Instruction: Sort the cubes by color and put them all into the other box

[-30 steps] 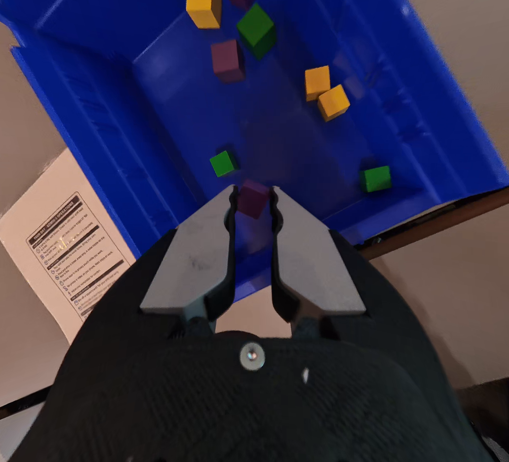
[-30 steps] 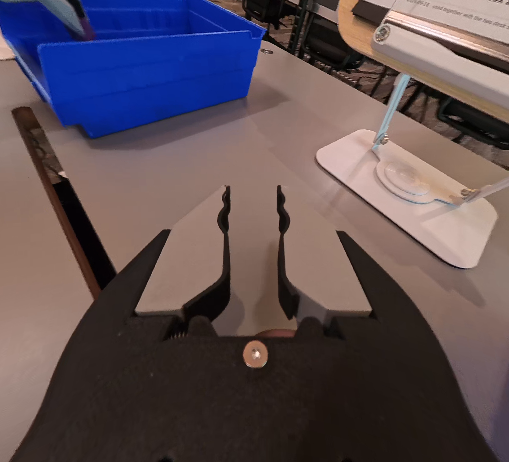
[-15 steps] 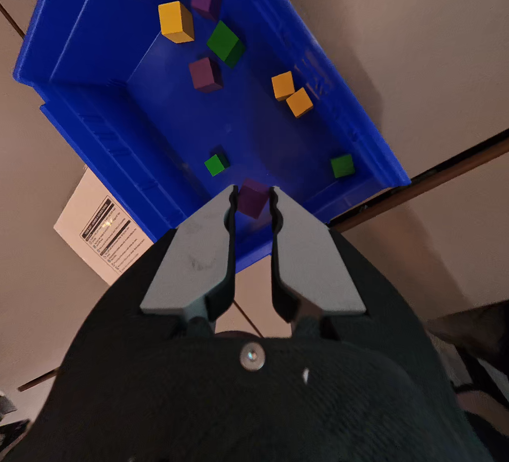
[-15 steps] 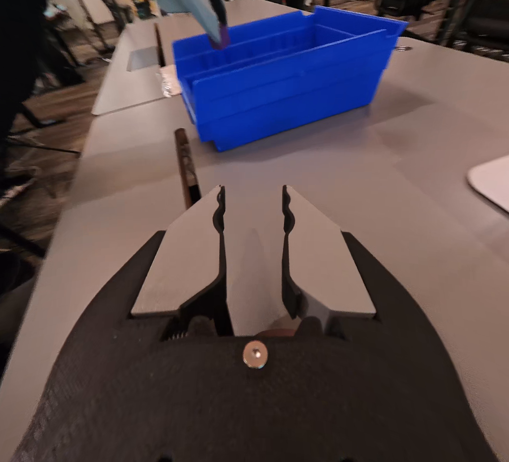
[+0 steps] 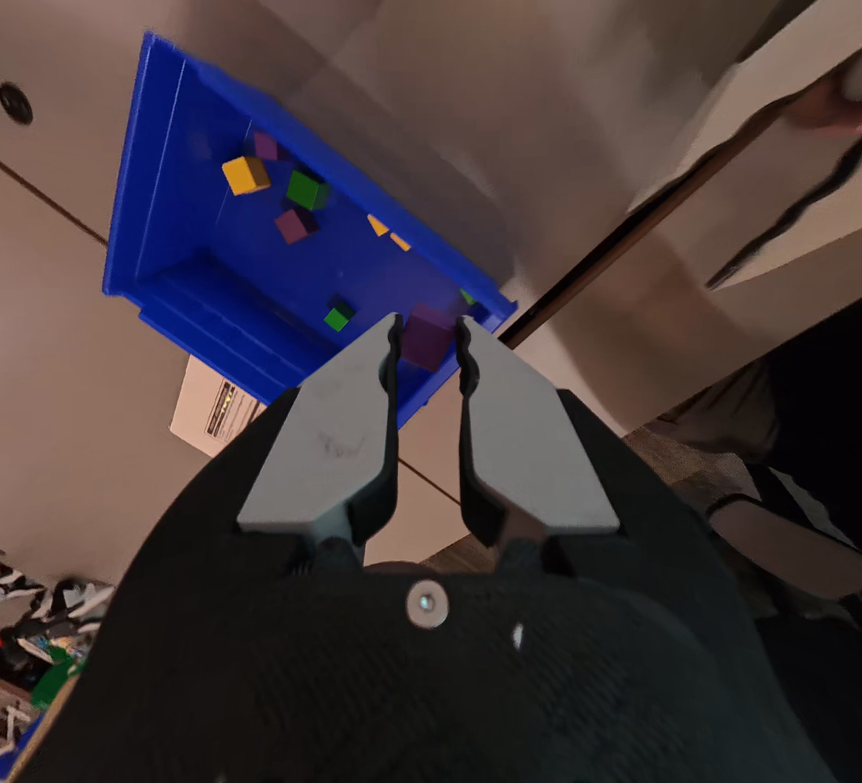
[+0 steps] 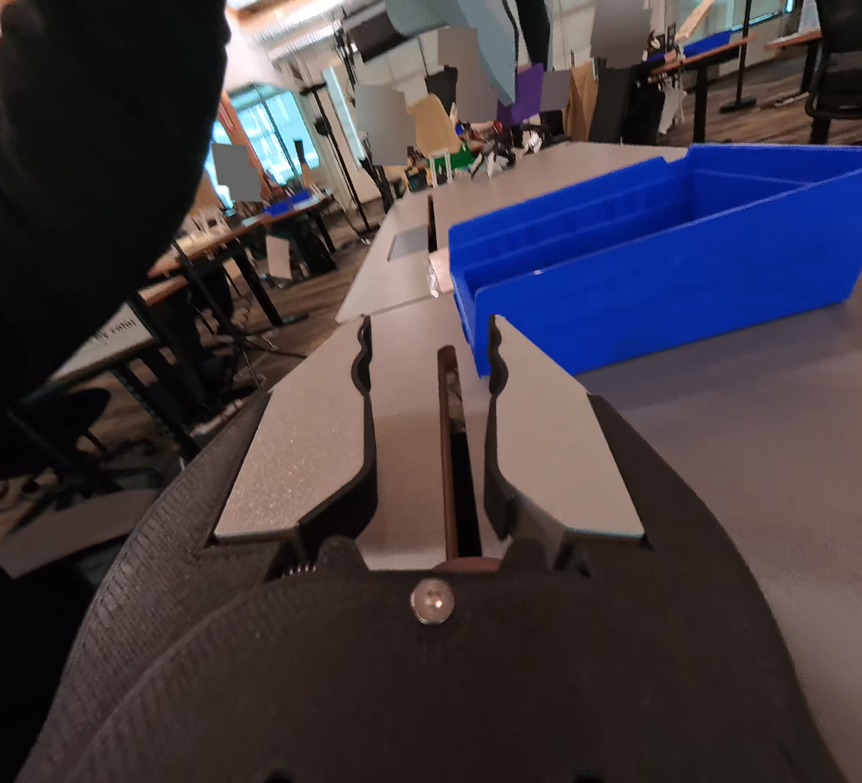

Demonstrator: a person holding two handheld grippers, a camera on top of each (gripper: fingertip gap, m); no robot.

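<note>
My left gripper (image 5: 427, 329) is shut on a purple cube (image 5: 425, 336) and holds it high above the near corner of the blue box (image 5: 140, 210). In the box lie several cubes: a yellow one (image 5: 245, 174), a green one (image 5: 304, 190), a purple one (image 5: 291, 225), a small green one (image 5: 337, 318) and others. In the right wrist view the left gripper (image 6: 466, 28) hangs in the air with the purple cube (image 6: 524, 93) at its tip, above the blue box (image 6: 653, 289). My right gripper (image 6: 429, 336) is open and empty, low over the grey table.
A dark slot (image 6: 450, 434) runs between two grey tabletops under my right gripper; it also shows in the left wrist view (image 5: 606, 247). A white printed sheet (image 5: 210, 415) lies by the box. A person's dark sleeve (image 6: 93, 131) fills the left of the right wrist view.
My left gripper has risen well above the box with the purple cube, so the box looks smaller. My right gripper has swung left, opened slightly wider, and now faces along the table seam.
</note>
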